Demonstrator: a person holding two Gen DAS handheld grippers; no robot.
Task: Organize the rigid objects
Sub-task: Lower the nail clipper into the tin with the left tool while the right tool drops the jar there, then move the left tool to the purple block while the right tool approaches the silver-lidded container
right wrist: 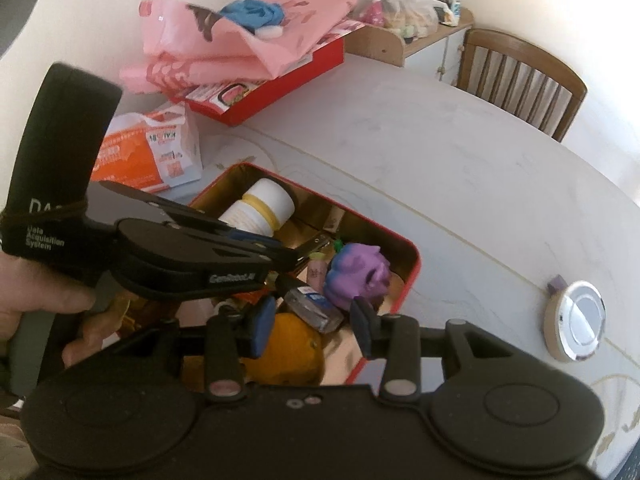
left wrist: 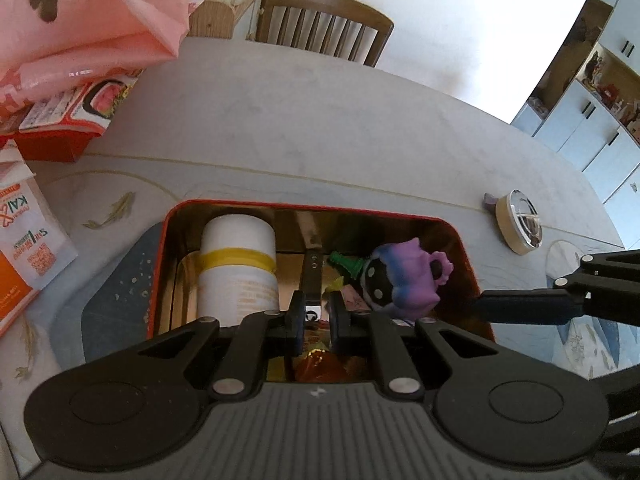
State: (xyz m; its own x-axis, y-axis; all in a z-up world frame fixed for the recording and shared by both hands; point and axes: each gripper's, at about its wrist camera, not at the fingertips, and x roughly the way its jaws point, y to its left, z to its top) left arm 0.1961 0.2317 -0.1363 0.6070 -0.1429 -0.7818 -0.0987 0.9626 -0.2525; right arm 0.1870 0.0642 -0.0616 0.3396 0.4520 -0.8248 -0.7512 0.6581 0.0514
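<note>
Between the pads of our left gripper (left wrist: 313, 317) sat a slim metal tool (left wrist: 311, 276), a nail clipper by the look of it, and the jaws were clenched on its near end while its far end pointed into the red tin (left wrist: 460, 232). Our right gripper (right wrist: 311, 326) hung over the same tin with its jaws parted and nothing between them; below them lay an orange fruit (right wrist: 294, 346) and a small clear bottle (right wrist: 316, 307). Inside the tin we also saw a white bottle with a yellow band (left wrist: 239, 268) lying on its side along the left wall, a purple toy figure (left wrist: 404, 280) towards the right wall, and a green piece (left wrist: 345, 263) beside it. Outside, well apart on the pale table (left wrist: 360, 128), lay a roll of tape with a shiny round lid (left wrist: 520, 222) set in it. Further off we saw a pink bag (right wrist: 240, 40) piled on a red box (right wrist: 288, 92), and a wooden chair (right wrist: 520, 80).
</note>
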